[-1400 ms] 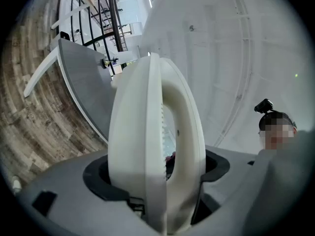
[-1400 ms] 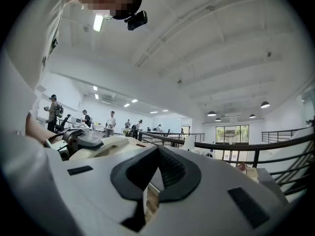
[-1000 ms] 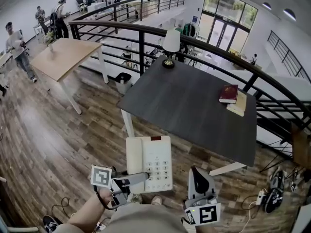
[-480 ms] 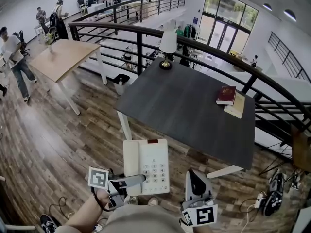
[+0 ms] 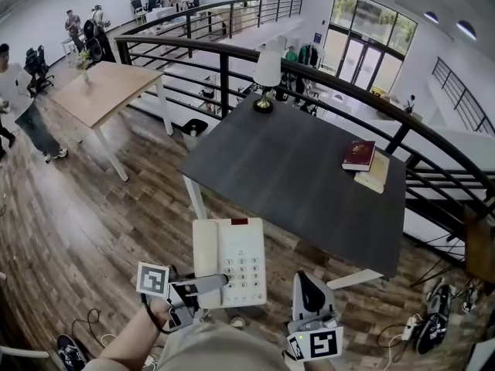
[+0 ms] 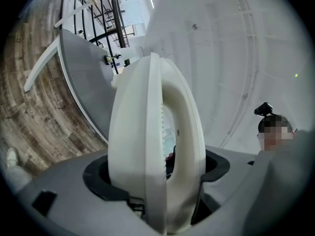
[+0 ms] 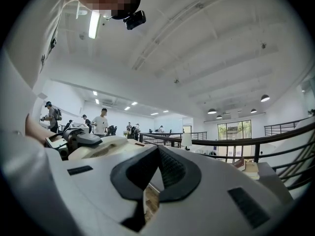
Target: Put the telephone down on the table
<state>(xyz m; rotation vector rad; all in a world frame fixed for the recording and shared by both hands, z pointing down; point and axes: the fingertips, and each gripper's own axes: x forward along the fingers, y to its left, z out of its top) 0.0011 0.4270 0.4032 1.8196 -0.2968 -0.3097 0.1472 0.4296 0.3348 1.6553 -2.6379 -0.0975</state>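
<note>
Telephone (image 5: 230, 261), white desk model, keypad up, handset along its left side, a small dark red strip at its top edge; lower centre of the head view, held in the air over the wooden floor (image 5: 77, 207), just short of the near edge of the table and not resting on it. Left gripper (image 5: 216, 282), lower left of the frame, marker cube at its rear: fingers (image 6: 98, 176) closed on the telephone's lower left edge, which the left gripper view shows edge-on, filling the gap between them. Right gripper (image 5: 308, 280), lower centre-right, just beside the telephone but apart from it: fingers (image 7: 133, 176) brought together at the tips, nothing between them. Table (image 5: 309, 168), dark grey top, white legs, centre of the frame. On it: a lamp (image 5: 267, 72) with a white shade at the far corner; a red book (image 5: 360, 153) lying partly on a pale book (image 5: 375, 172) near the right edge. Black railing (image 5: 224, 60) behind the table. Light wooden table (image 5: 97, 91), upper left. Black bin (image 5: 193, 126) between the two tables. Person (image 5: 19, 99) walking at the far left edge. Cables (image 5: 410, 331) on the floor, lower right.
</note>
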